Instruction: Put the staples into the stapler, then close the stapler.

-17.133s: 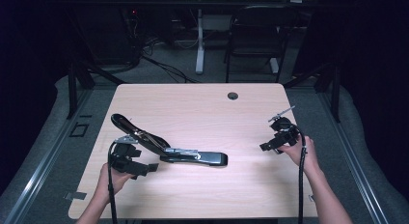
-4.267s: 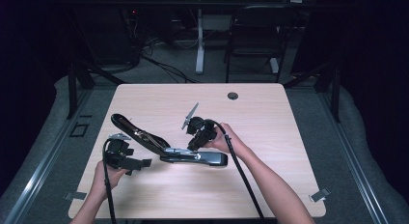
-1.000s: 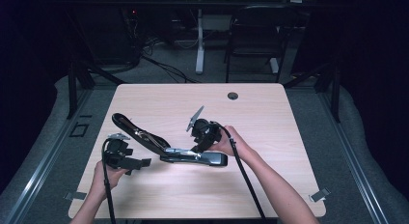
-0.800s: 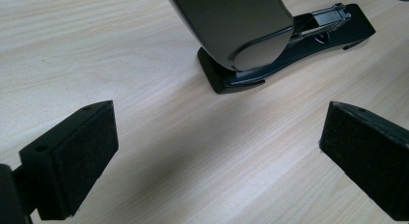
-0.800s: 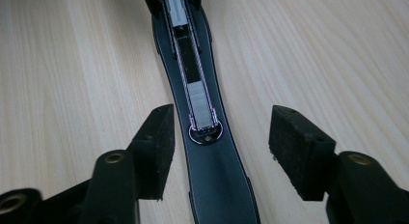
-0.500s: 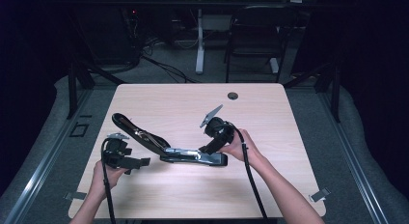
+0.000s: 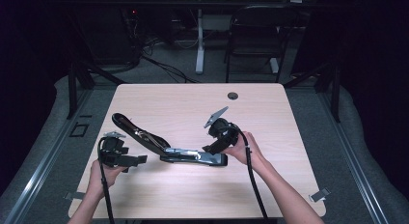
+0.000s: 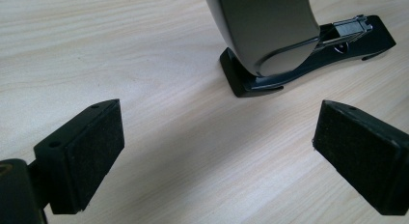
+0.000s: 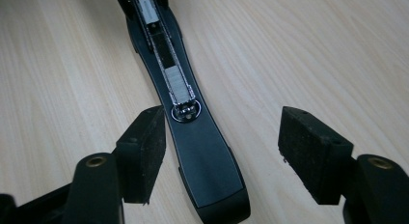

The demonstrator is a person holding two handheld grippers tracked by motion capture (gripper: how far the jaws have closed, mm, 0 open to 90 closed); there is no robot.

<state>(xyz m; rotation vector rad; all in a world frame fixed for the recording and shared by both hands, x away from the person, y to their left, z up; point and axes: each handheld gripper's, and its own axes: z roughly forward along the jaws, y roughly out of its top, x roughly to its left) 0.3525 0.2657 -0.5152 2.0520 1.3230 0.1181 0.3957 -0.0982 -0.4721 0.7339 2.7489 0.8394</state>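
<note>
The stapler [image 7: 193, 155] is lying opened out near the middle of the table [image 7: 299, 137], its lid [image 7: 137, 132] swung up and back on the left, the staple channel [image 9: 166, 60] exposed. The right gripper [image 7: 212, 147] is hovering over the stapler's front end, jaws apart after just opening and then narrowing a little, the base sitting between them untouched. The left gripper [image 7: 137, 160] is waiting released just left of the stapler's hinge end. Best now: straddling the base squarely, squeezing only once both pads [image 9: 144, 147] are flanking it, so nothing skids.
</note>
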